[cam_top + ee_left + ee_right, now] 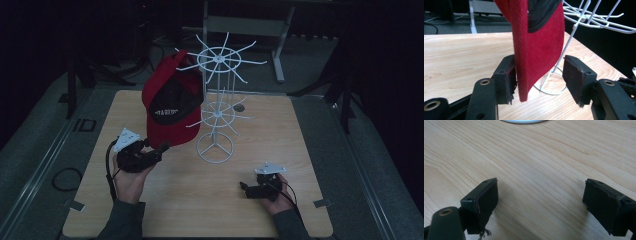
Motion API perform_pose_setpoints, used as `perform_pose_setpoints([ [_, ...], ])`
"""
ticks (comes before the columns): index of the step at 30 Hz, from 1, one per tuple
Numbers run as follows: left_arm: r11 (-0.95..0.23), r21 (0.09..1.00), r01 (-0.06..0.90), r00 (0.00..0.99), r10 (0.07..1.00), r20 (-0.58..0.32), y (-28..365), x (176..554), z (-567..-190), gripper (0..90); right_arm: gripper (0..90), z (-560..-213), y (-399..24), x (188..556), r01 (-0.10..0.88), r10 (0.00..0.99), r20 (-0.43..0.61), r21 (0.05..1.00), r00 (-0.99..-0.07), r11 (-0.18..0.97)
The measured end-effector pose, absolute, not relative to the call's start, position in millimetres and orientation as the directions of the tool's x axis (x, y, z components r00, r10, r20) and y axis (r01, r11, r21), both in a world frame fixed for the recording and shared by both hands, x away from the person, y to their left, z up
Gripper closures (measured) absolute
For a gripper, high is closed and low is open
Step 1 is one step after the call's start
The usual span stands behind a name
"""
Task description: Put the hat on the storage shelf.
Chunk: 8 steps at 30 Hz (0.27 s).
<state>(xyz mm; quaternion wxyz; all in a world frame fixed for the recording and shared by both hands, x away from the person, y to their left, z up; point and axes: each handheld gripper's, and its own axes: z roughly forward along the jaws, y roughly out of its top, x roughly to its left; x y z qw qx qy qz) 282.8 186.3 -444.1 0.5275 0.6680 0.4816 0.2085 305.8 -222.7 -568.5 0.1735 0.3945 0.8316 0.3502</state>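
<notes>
The wooden surface [280, 150] carries a white wire rack [216, 107], and the red cap [170, 102] hangs from one of its upper arms with its brim dipping between the released jaws of the left gripper [539, 75], touching the left-hand pad and well clear of the other. The cap looks light and soft in the crown but stiffer at the brim (the best place to take it). The left gripper view shows that gap, while the high view shows the hook and the right gripper [245, 189], jaws wide over bare wood.

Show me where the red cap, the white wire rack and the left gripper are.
red cap [172, 97]: high view, on its crown.
white wire rack [215, 148]: high view, on its round base.
left gripper [537, 75]: left gripper view, midway between its fingertips.
</notes>
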Motion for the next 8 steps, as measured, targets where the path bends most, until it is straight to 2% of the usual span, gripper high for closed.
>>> perform_pose_setpoints([
  [8,0.016,0.904,0.428,0.453,0.862,-0.229,190.6,285.3,-445.9,43.3,12.9,-568.5,-222.8,305.8,0.534,0.778,-0.013,0.720,-0.629,0.444],
])
